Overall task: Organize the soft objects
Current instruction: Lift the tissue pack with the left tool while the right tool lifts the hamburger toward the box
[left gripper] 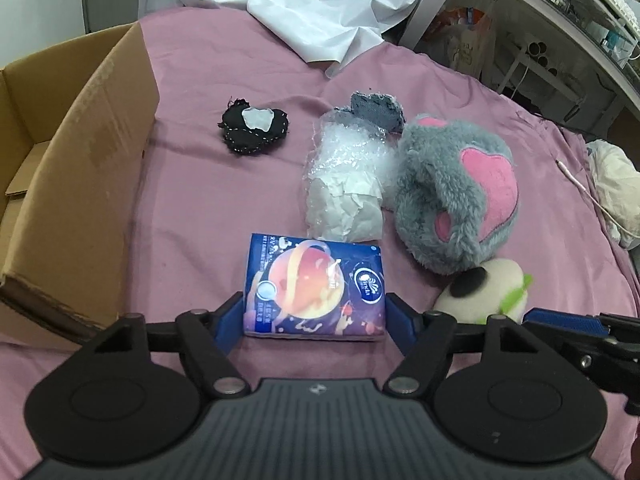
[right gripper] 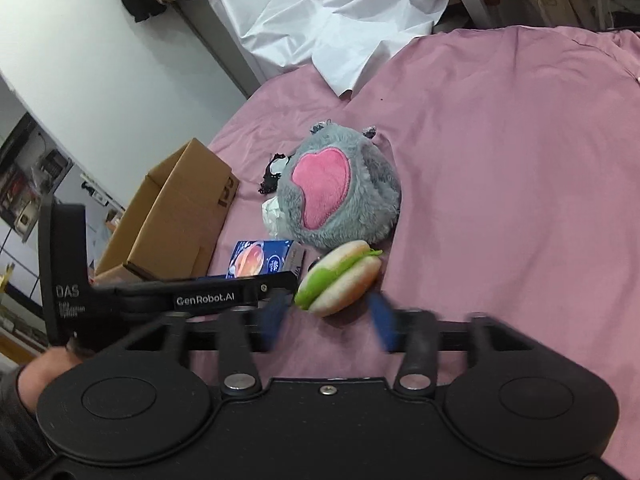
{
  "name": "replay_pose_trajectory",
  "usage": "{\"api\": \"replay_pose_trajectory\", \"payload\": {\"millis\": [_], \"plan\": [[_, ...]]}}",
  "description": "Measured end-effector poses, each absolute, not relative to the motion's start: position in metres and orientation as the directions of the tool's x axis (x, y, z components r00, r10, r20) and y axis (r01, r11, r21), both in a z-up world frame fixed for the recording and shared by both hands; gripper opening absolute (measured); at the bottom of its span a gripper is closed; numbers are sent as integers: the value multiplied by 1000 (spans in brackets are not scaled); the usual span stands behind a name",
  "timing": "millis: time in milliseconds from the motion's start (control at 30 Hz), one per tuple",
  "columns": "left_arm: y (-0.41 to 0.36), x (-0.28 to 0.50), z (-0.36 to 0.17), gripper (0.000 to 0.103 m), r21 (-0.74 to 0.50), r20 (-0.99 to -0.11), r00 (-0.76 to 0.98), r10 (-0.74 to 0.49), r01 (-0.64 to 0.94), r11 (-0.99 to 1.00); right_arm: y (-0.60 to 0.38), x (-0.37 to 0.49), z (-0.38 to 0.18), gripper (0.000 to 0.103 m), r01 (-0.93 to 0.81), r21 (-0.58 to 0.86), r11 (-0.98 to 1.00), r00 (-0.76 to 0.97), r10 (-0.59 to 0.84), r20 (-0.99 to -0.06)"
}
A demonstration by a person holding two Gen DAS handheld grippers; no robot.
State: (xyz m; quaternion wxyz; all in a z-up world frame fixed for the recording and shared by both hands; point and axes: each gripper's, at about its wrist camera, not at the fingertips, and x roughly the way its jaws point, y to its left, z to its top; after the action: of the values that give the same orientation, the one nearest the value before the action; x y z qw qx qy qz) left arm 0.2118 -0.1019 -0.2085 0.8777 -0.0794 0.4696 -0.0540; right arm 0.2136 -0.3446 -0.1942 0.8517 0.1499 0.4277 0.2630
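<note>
On the pink bedsheet (left gripper: 208, 80), my left gripper (left gripper: 314, 310) has a finger on each side of a blue tissue pack (left gripper: 316, 284); whether they press it I cannot tell. Behind it lie a crumpled clear plastic bag (left gripper: 348, 176), a grey and pink plush toy (left gripper: 456, 192), a black fabric piece (left gripper: 254, 128) and a plush burger (left gripper: 484, 292). In the right wrist view, my right gripper (right gripper: 330, 318) is open, its blurred blue fingers (right gripper: 276, 316) either side of the plush burger (right gripper: 340, 276). The grey plush (right gripper: 340, 192) and tissue pack (right gripper: 260, 260) lie beyond.
An open cardboard box (left gripper: 80, 168) stands at the left, also in the right wrist view (right gripper: 176, 216). A white sheet (left gripper: 320, 8) lies at the back of the bed. A cream cloth (left gripper: 616, 184) and a cable lie at the right edge. Shelving stands beyond the bed.
</note>
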Motion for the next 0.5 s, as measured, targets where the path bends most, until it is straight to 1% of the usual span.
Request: {"api": "replay_pose_trajectory", "payload": {"millis": [33,67,267,333,400,433,467,500], "plan": [[-101,210,-208,71,-192,-812,557,-172,23,981,-344,215,-195,65,-306,490,816,495,576,-651],[-101,210,-209,71,-192,-810,560,-173,25,981,-343,217,-197,64,-290,510,810,488,584,-649],[-101,208,-207,71,-194,-807,563,-178,32,980,-336,232,-203,65,-167,587,793,496,582,-645],[-99,206,-205,71,-203,-807,561,-184,30,979,-335,236,-206,65,-149,631,761,487,612,-623],[-97,203,-203,71,-210,-803,566,-185,23,978,-330,238,-206,64,-149,631,761,488,611,-623],[-96,203,-202,71,-212,-803,567,-185,18,977,-326,238,-206,61,-154,613,775,489,599,-634],[-95,201,-201,71,-214,-802,568,-184,14,977,-323,239,-207,54,-150,588,795,489,576,-654],[-95,200,-200,71,-214,-802,569,-184,14,977,-321,240,-209,49,-139,569,810,487,556,-673]]}}
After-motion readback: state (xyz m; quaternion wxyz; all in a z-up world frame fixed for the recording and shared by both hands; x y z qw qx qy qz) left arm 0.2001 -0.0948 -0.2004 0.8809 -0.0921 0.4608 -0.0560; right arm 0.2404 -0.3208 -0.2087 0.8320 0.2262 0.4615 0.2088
